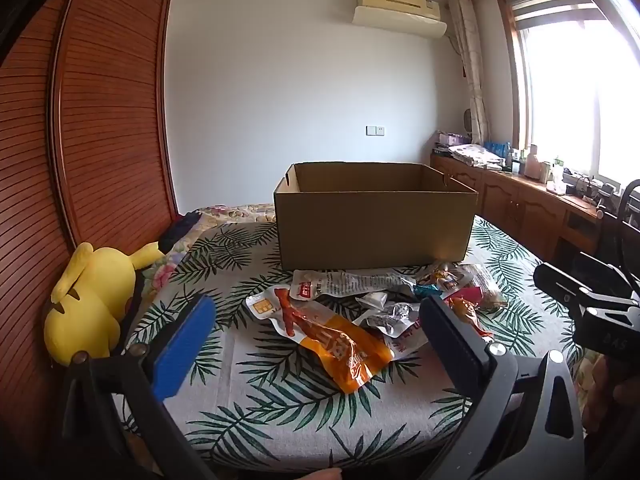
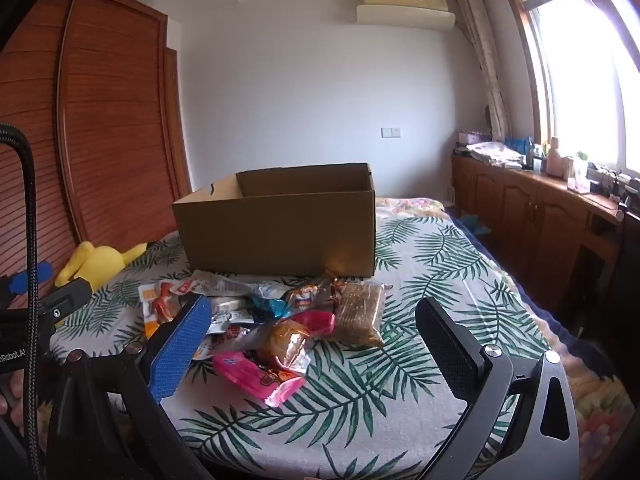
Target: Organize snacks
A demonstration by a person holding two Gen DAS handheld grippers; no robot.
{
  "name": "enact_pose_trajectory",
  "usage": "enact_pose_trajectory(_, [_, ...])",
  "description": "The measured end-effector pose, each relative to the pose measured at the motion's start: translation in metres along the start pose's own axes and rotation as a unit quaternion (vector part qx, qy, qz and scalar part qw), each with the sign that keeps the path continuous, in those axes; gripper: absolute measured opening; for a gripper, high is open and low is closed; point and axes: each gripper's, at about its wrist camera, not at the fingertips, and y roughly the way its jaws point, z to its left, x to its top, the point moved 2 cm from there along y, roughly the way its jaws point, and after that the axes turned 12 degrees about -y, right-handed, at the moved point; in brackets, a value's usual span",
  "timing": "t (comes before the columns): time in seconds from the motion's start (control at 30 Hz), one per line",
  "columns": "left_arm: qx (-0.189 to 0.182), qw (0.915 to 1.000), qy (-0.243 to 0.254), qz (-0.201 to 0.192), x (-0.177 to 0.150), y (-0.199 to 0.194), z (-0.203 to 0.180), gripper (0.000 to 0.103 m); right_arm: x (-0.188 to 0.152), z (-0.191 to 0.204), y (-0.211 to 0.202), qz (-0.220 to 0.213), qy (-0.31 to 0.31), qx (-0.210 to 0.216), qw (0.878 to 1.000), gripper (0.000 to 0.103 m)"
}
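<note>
An open brown cardboard box (image 1: 372,216) (image 2: 280,228) stands on the leaf-print cloth (image 1: 256,412) (image 2: 392,400). A heap of snack packets lies just in front of it. Nearest in the left wrist view is an orange packet (image 1: 340,348), with a white packet (image 1: 344,284) behind it. The right wrist view shows a pink packet (image 2: 260,376), a golden-brown packet (image 2: 288,344) and a clear packet of brown biscuits (image 2: 360,312). My left gripper (image 1: 316,340) hangs open above the near side of the heap, nothing between its fingers. My right gripper (image 2: 312,344) is open too, held over the heap.
A yellow plush toy (image 1: 92,300) (image 2: 100,260) lies at the left, against the wooden slatted wardrobe (image 1: 92,128). A long wooden cabinet (image 2: 532,208) with clutter runs under the window on the right. The right hand's gripper body (image 1: 592,304) shows at the right of the left wrist view.
</note>
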Motion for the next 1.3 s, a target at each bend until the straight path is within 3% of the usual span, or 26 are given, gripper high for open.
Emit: enact_pose_trajectory(1.3, [0.009,0.9999,0.005,0.004,0.0008,0.0013,0.0012,0.103,0.0009,-0.0019,0.0007,-0.002,-0.007,-0.008,1.0,0.103])
